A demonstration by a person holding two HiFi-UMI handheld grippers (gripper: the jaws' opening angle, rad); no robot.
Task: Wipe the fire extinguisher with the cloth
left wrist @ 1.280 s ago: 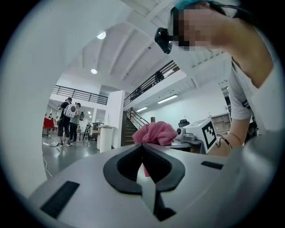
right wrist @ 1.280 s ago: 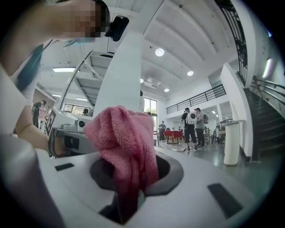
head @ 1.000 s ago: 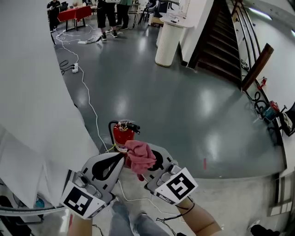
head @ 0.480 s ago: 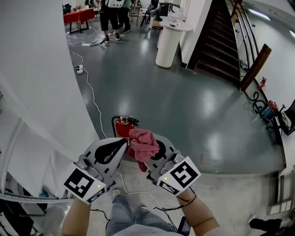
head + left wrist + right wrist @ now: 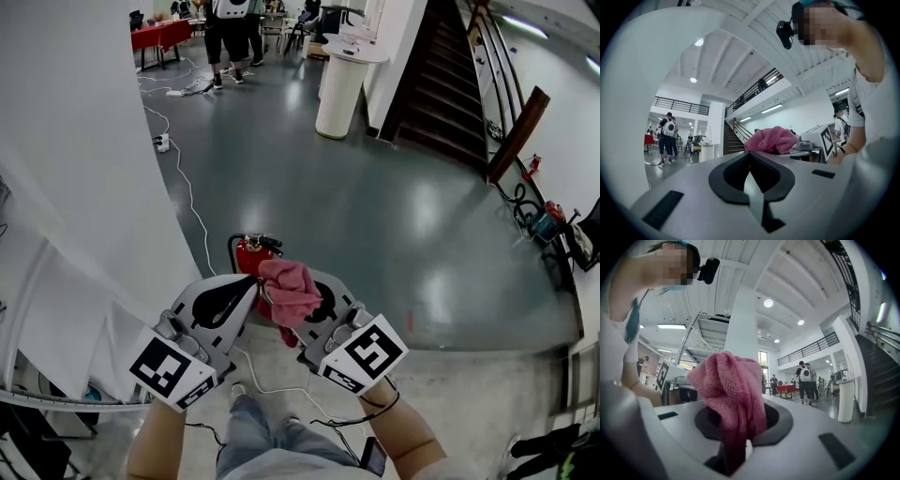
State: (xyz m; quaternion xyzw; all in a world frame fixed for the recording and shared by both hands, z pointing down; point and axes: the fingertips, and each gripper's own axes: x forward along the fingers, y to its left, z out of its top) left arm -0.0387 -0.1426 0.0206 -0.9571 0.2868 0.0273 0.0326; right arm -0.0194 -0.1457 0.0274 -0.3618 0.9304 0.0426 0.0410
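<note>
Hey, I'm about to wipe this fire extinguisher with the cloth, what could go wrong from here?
The fire extinguisher seems to stand free on the floor, and the left gripper is shut and empty, so a firm wipe might tip it.
The right gripper pinches the pink cloth in a bunch; rubbing may pull it out.
A white cable runs past the extinguisher toward you: a snag or trip hazard.

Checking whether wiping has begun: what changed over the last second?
Little: the right gripper, shut on the pink cloth, drew closer over the red fire extinguisher, hiding more of its body in the head view. Nothing was grasped or released. The left gripper stays shut, empty, beside it.
</note>
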